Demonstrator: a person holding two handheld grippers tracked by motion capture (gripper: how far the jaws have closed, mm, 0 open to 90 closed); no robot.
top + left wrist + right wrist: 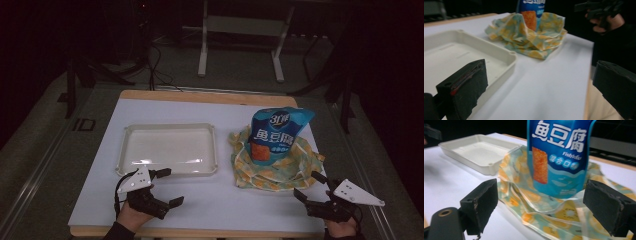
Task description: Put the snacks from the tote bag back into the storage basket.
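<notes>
The left gripper (170, 186) has its fingers (464, 87) spread wide with nothing between them; it hovers at the near edge of the surface (95, 165), just in front of the tray (130, 131). The right gripper (307, 186) is likewise wide open and holds nothing, its fingers (482, 202) aimed at the cloth (295, 167) from the near right.

The snack bag (277, 132) stands upright on the crumpled cloth, its long axis vertical and its printed face turned toward the person. Bag and cloth sit to the right of the tray, well apart from it.

The right gripper view brings the bag's print up close, with an orange piece pictured on blue (540, 163), and shows the fruit pattern of the cloth (554, 220). The left gripper view takes in the other hand (604, 23) beyond the cloth (529, 37).

The tray is white, shallow, and has nothing in it.
</notes>
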